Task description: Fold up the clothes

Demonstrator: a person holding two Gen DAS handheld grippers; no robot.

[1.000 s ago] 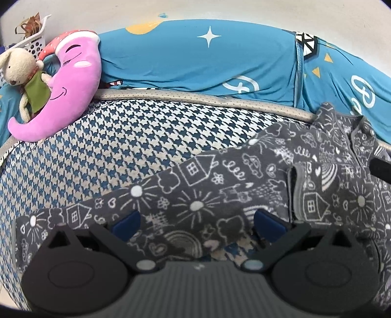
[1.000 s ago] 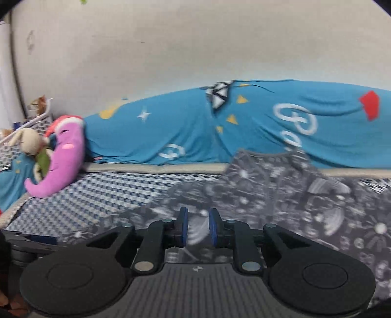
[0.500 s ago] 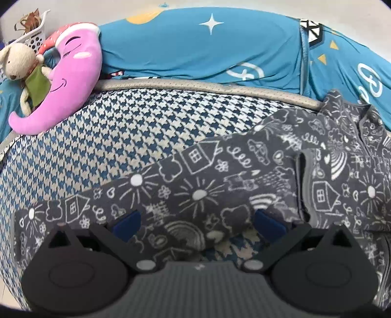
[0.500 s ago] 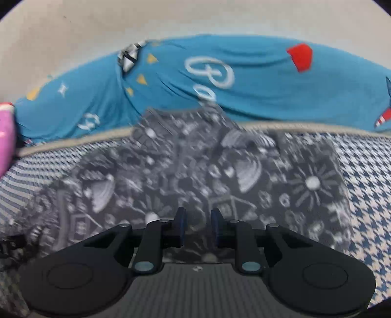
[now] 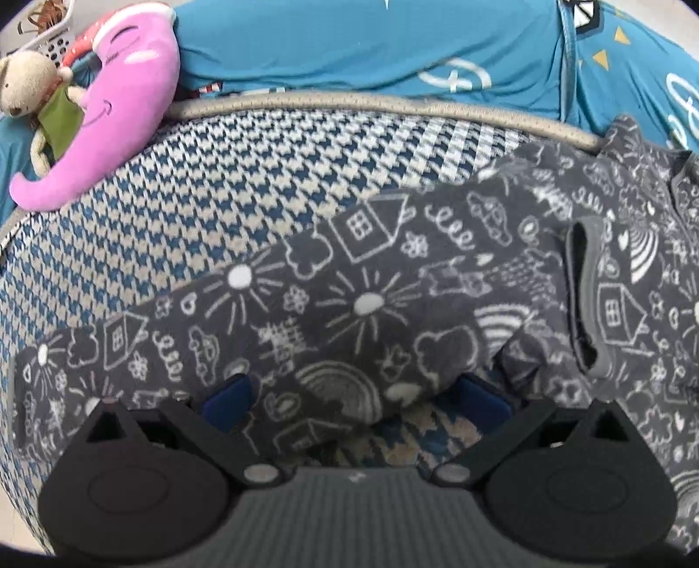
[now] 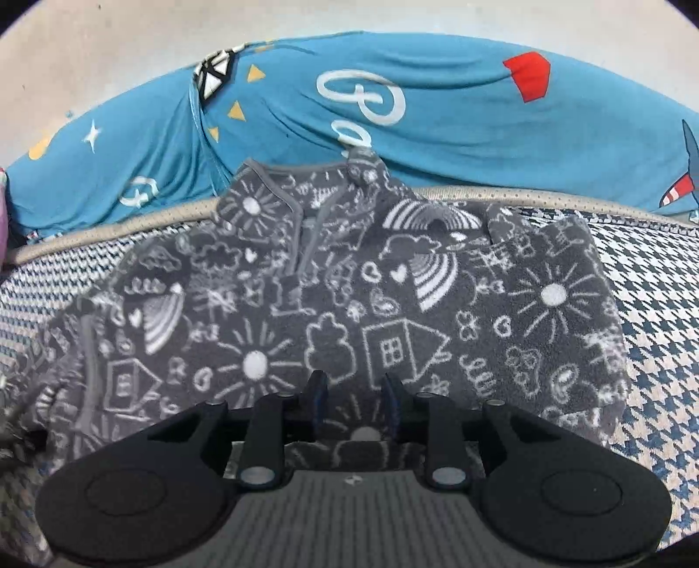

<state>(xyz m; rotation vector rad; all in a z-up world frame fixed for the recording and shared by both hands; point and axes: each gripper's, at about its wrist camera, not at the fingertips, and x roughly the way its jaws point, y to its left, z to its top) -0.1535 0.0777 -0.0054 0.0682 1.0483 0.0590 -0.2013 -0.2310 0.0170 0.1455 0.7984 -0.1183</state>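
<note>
A grey fleece top (image 5: 371,284) with white doodles lies spread on the houndstooth bed cover (image 5: 218,183). One sleeve stretches out to the left, and a cuff (image 5: 585,306) is folded onto the body. My left gripper (image 5: 354,400) is open wide and low over that sleeve's near edge, with a bulge of fabric lying between its fingers. In the right wrist view the top (image 6: 349,306) fills the middle, its collar at the back. My right gripper (image 6: 354,402) hovers at the near hem. Its jaws are only a little apart, with nothing pinched.
A blue patterned quilt (image 6: 437,109) is heaped along the back against the wall. A pink moon plush (image 5: 118,100), a small bear (image 5: 26,83) and a white basket (image 5: 48,35) sit at the far left. Bare cover (image 6: 655,284) shows right of the top.
My right gripper swung from the left part of the bed to the top's middle near edge, and its jaws parted slightly. My left gripper moved closer in over the sleeve.
</note>
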